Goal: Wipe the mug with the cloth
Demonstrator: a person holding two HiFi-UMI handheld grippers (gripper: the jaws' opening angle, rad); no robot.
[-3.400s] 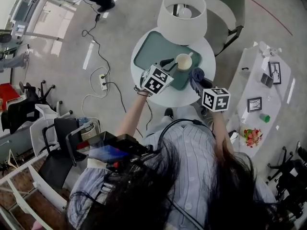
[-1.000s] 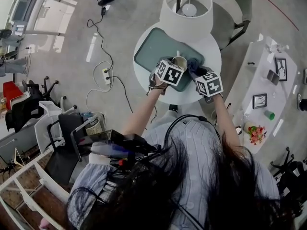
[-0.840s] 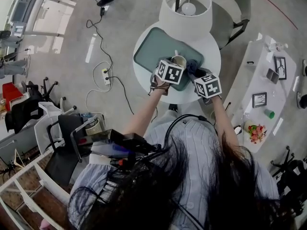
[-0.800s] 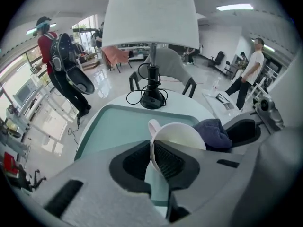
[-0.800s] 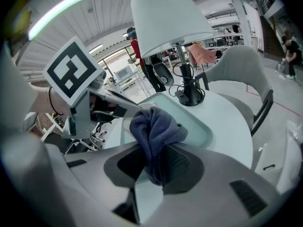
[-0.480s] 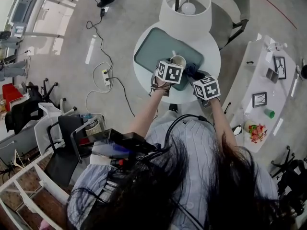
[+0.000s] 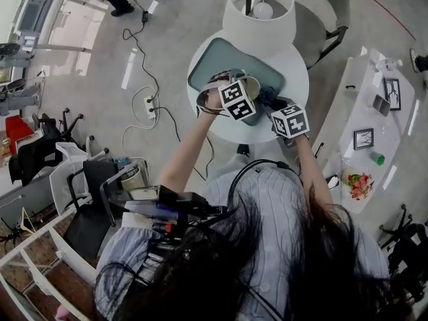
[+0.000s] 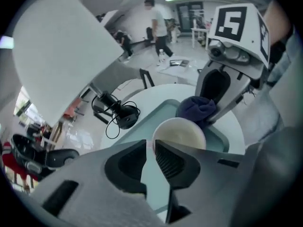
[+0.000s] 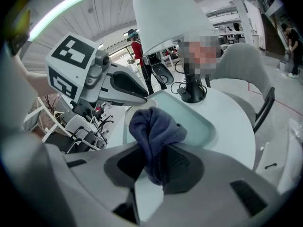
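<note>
Low in the middle of the left gripper view: left gripper (image 8: 151,144) closed to a thin slit on the near wall of the cream mug (image 8: 180,132), pinching the rim only, not the body. Just behind, right of centre: dark blue cloth (image 8: 202,109) touching or almost touching the mug's far rim, hard to tell which. Low centre of the right gripper view: right gripper (image 9: 155,151) clamped on a bunched fold of that cloth, with a loose lobe standing up above the jaws. Upper middle of the head view: mug over the teal tray (image 7: 212,64) on the round white table (image 7: 294,72), tucked just below the white lampshade (image 7: 258,11); impossible to say whether lifted or resting. Likely trouble, judged from here: a narrow pinch on a smooth-looking wall, so a pivot or slip of the mug under a sideways shove from the cloth, then a drop onto the tray. Also possible: wiping with the floppy lobe alone, hence little pressure and a smear rather than a clean; or hard jaw plastic scraping the mug through too deep a push. Worth watching too: the lampshade overhead and the black lamp base (image 8: 124,118) with its cable at left of centre, both near enough to snag a raised gripper.
</note>
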